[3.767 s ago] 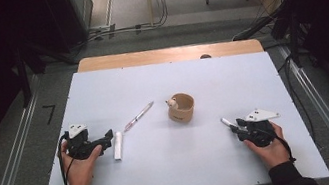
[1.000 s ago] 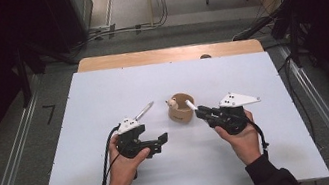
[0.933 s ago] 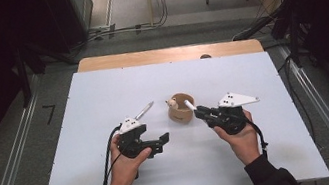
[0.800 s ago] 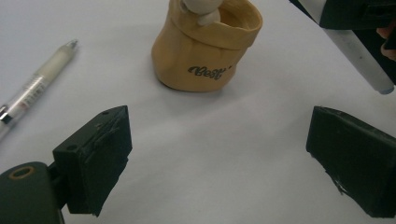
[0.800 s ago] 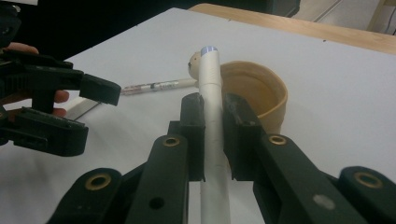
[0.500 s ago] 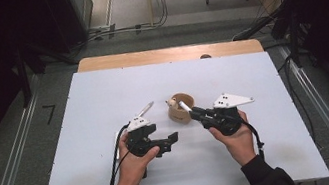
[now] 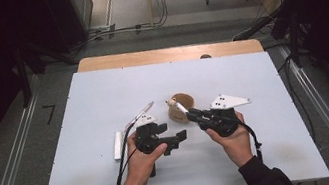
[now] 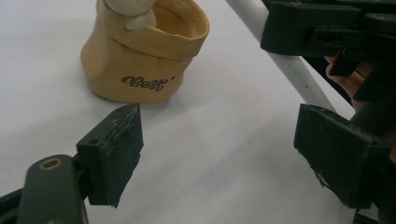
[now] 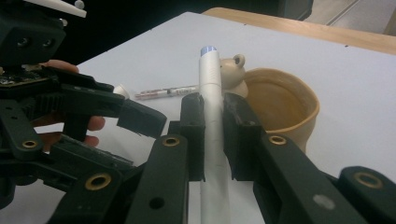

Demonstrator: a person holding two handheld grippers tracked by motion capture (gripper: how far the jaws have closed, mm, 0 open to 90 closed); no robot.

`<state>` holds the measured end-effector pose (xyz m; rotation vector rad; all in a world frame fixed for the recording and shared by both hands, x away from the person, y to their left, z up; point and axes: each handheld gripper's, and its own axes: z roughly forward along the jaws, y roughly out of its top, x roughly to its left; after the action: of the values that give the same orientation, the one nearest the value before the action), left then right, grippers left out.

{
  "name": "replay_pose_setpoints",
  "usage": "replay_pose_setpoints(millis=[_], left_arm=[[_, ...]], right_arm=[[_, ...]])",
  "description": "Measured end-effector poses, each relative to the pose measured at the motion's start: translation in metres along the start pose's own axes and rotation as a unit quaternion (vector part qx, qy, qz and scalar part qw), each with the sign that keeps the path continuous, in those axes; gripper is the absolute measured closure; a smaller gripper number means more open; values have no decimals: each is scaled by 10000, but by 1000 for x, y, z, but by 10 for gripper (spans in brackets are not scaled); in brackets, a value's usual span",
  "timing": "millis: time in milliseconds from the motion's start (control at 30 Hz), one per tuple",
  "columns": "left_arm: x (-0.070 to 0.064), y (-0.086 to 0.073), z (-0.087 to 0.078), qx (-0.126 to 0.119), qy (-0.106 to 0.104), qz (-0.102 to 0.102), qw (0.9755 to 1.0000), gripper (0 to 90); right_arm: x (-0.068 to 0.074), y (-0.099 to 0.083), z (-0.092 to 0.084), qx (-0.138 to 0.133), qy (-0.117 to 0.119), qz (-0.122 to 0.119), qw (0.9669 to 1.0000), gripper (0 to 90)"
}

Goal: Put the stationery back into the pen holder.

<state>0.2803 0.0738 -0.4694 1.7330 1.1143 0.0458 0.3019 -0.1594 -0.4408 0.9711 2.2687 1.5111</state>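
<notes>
Right gripper (image 9: 213, 135) clamped on a white pen (image 9: 211, 93), tip beside the tan bear pot (image 9: 280, 102).

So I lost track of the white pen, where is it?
The right gripper clamps the white pen, its tip by the tan cup's rim.

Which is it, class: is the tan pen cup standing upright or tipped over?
Upright: the tan pen cup sits on its base, its open mouth facing up, on the white table.
</notes>
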Motion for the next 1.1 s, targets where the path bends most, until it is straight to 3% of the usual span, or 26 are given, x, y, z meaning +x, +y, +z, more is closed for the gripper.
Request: replay_pose_setpoints(millis=[200,433,700,1100], left_arm=[[-3,-1,7,50,-51,-25,10000,187],[-5,1,11,-47,-389,-245,9989,267],[-4,2,12,-165,-581,-379,9975,312],[-3,3,12,-228,-940,-502,9940,552]], right_arm=[[3,-1,5,-5,39,-16,10000,768],[10,-1,11,-43,180,-20,9998,768],[14,-1,15,-91,285,54,9995,768],[18,0,18,-213,443,176,9986,768]])
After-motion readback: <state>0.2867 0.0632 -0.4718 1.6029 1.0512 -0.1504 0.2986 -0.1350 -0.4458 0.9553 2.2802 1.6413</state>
